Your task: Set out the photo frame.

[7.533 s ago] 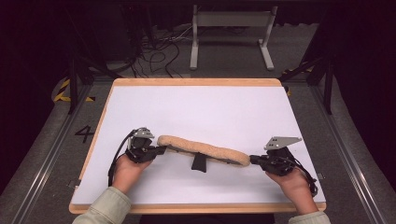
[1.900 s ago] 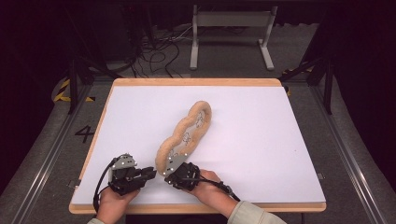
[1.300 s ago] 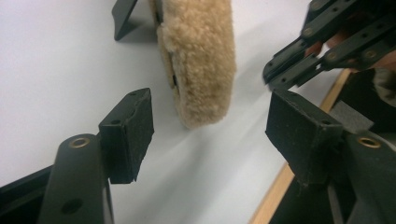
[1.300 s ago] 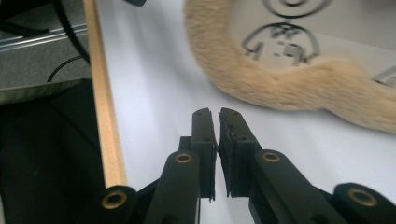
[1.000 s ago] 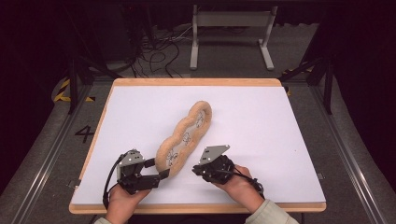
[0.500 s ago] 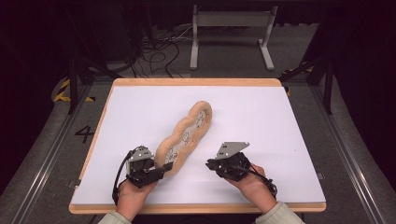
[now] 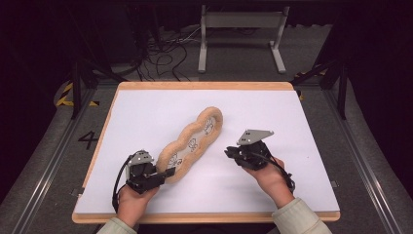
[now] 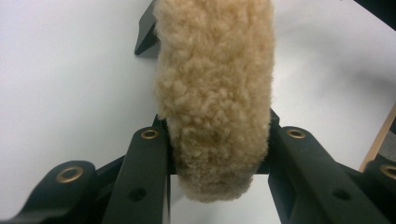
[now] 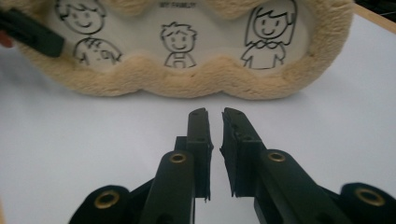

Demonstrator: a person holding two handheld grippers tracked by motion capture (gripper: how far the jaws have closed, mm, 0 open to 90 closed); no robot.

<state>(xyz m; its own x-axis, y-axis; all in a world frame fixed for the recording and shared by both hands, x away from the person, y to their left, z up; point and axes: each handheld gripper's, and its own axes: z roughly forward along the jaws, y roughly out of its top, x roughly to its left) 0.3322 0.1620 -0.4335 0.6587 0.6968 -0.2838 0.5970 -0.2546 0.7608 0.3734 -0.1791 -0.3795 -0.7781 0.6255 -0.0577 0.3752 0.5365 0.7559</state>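
plush frame (image 7: 192,145) lies flat on the white board (image 7: 146,112), long axis running diagonally from near-left to far-right, roughly mid-board. tan fleece rim, scalloped outline, pale inner panel with line drawings of cartoon kids facing up.

left gripper (image 7: 168,172) sits at the frame's near-left end, person's left hand (image 7: 130,202) behind it at the board's near edge. jaws just closed in and now clamp the fleece rim: in the left gripper view the rim (image 8: 215,98) fills the gap between the two black jaws, both pads pressed into the pile, fleece bulging slightly below them. the frame runs away from the jaws along the gripper's axis. a black stand tab (image 8: 147,32) pokes out from under the frame further up.

right gripper (image 7: 230,153) is off the frame, just to its right, over bare board about level with the frame's middle, grey three-cornered plate (image 7: 254,136) on top. right hand (image 7: 268,175) behind it. in the right gripper view its jaws are nearly together, thin slit between the pads, nothing in them; gripper (image 9: 215,114) points at the frame's long side (image 9: 187,86), near but not touching, white board showing in between. the three drawn figures (image 9: 177,39) read upright from that side. the left gripper's black jaw tip (image 9: 28,30) shows at the frame's far left end there.
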